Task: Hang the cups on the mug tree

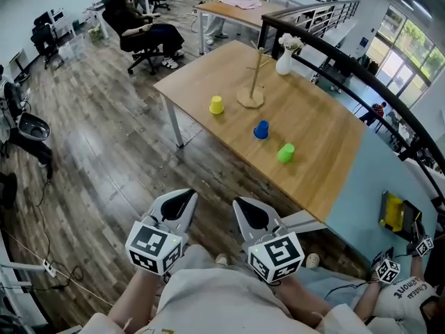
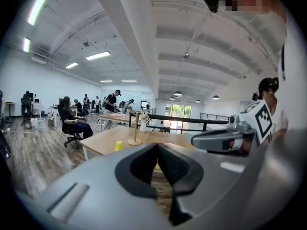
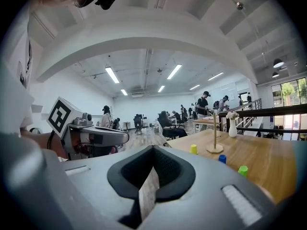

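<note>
On the wooden table (image 1: 327,138) ahead stand three upturned cups: yellow (image 1: 216,105), blue (image 1: 261,130) and green (image 1: 286,153). The wooden mug tree (image 1: 252,82) rises behind them with bare pegs. My left gripper (image 1: 182,197) and right gripper (image 1: 245,206) hang side by side over the floor, well short of the table, both shut and empty. The left gripper view shows its jaws (image 2: 157,147) together, with the yellow cup (image 2: 119,146) and mug tree (image 2: 135,128) far off. The right gripper (image 3: 153,150) looks toward the yellow cup (image 3: 193,149), blue cup (image 3: 222,159), green cup (image 3: 243,170) and tree (image 3: 214,133).
A white vase with flowers (image 1: 284,60) stands at the table's far edge beside a black railing (image 1: 361,82). A person in an office chair (image 1: 142,37) sits beyond the table's left corner. Another person's arm with marker cubes (image 1: 396,277) is at lower right. Wood floor lies between me and the table.
</note>
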Motion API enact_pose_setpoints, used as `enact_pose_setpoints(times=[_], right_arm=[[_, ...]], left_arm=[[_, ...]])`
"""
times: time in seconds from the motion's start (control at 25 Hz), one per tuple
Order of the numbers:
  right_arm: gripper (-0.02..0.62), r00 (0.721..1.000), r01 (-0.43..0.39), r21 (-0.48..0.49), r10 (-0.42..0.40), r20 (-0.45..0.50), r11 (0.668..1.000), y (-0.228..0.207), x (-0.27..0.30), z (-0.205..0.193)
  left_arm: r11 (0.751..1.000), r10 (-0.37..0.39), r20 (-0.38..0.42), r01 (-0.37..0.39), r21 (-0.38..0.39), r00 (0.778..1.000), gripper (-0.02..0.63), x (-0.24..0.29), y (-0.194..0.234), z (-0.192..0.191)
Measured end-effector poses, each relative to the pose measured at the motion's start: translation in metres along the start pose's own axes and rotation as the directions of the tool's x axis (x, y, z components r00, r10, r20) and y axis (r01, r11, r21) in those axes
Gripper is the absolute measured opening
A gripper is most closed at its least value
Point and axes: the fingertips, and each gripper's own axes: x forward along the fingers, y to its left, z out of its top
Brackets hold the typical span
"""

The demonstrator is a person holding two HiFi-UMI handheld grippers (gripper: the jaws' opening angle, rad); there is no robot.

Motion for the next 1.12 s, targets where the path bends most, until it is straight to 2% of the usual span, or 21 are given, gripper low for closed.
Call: enact_pose_setpoints(times=[0.28, 0.48, 0.84, 1.12], right_arm=[[-0.002, 1.000, 0.006, 0.008, -0.006, 0.004, 1.000, -0.020, 0.008, 0.001], [-0.002, 0.999, 0.044, 0.011, -0.044, 0.001, 0.999, -0.039, 0.019, -0.002], [-0.002, 0.992, 0.123, -0.017, -0.123, -0.014, 0.992, -0.106, 0.067, 0.009], [-0.002, 0.987, 0.152, -0.003, -0.152, -0.043, 0.988, -0.155, 0.117, 0.022]], left_arm=[[1.000, -0.007, -0.010, 0.007, -0.001, 1.000, 0.002, 0.017, -0.005, -0.001], [0.998, -0.056, -0.027, 0.056, 0.006, 0.998, 0.002, 0.042, -0.003, -0.005], [0.991, -0.127, -0.032, 0.128, 0.027, 0.991, 0.002, 0.121, 0.028, 0.012], [0.984, -0.175, -0.058, 0.175, 0.001, 0.983, 0.002, 0.188, 0.060, 0.027]])
